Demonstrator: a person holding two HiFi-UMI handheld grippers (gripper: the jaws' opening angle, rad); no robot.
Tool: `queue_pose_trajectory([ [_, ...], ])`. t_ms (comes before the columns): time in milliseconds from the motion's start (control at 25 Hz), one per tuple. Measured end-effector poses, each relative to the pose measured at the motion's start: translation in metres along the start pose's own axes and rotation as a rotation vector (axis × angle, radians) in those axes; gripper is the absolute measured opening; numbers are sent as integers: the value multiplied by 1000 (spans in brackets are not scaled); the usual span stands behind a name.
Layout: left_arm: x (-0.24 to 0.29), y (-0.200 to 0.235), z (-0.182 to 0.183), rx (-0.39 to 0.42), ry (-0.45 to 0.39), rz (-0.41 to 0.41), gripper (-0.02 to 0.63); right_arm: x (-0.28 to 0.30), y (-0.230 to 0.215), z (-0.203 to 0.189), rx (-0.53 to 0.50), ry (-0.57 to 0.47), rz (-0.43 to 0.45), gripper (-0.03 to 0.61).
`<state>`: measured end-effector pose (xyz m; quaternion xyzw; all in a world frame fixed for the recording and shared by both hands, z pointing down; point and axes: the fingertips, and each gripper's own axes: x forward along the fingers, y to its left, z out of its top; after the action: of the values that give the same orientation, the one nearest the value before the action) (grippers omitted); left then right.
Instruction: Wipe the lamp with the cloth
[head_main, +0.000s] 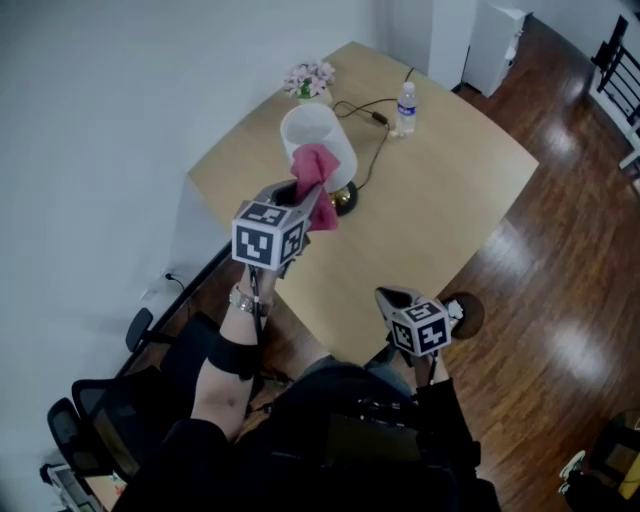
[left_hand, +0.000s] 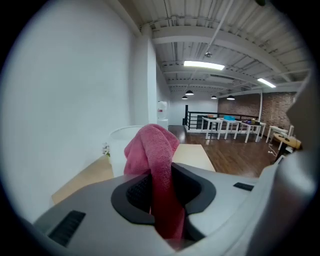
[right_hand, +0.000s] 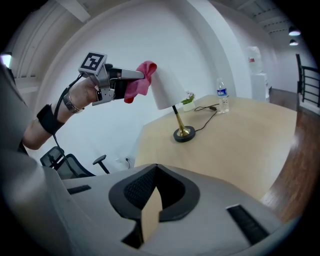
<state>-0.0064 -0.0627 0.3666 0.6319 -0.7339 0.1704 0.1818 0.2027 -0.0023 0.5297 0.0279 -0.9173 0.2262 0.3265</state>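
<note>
Pinching a pink cloth (head_main: 316, 178) tight between its jaws, the left gripper (head_main: 296, 200) is held up over the table's near left side. The cloth bunches above the pads and its tail hangs down between them. From the right gripper view the bunched end sits right against the top edge of the table lamp's white shade (right_hand: 167, 90), and it looks to be touching it. The table lamp (head_main: 322, 140) stands on the left part of the light wooden table (head_main: 450, 190), on a thin brass stem and a round dark base (right_hand: 184, 134), with its shade tilted. Its black cord (head_main: 372, 118) trails away across the top toward the far corner. A clear water bottle (head_main: 406, 108) stands upright by the cord, to the right of the lamp and farther back. A small pot of pale flowers (head_main: 310, 78) sits at the far left edge, just behind the shade. The right gripper (head_main: 392, 297) hangs off the near edge of the table, well apart from the lamp. Its jaws are drawn together at the tips with nothing between them, and only a sliver of tabletop shows through the slit behind. The person's left wrist wears a metal band (head_main: 241, 299). Black office chairs (head_main: 105, 410) stand at the near left by the white wall, and glossy dark wood floor (head_main: 570, 250) spreads to the right.
</note>
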Motion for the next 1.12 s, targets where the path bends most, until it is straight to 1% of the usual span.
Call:
queue_pose_trajectory([
  [80, 13, 1, 6, 23, 13, -20, 100, -2, -2, 12, -10, -4, -25, 5],
  [160, 25, 2, 6, 28, 13, -24, 98, -6, -2, 20, -31, 2, -52, 5],
  [240, 33, 1, 5, 8, -1, -28, 98, -10, -5, 24, -52, 15, -83, 5],
  [360, 43, 0, -3, -37, -2, -23, 98, -12, -13, 23, -44, 33, -101, 5],
  [480, 53, 0, -24, -124, 29, -9, 98, -8, -17, 16, -34, 64, -64, 5],
  [760, 81, -3, -76, -295, 92, 57, 98, 10, -31, 8, -95, 155, 78, 5],
  [920, 92, -8, -97, -354, 129, 106, 98, 12, -52, 9, -114, 191, 130, 5],
  [1120, 100, -15, -117, -409, 169, 139, 98, 17, -66, 11, -161, 232, 173, 5],
])
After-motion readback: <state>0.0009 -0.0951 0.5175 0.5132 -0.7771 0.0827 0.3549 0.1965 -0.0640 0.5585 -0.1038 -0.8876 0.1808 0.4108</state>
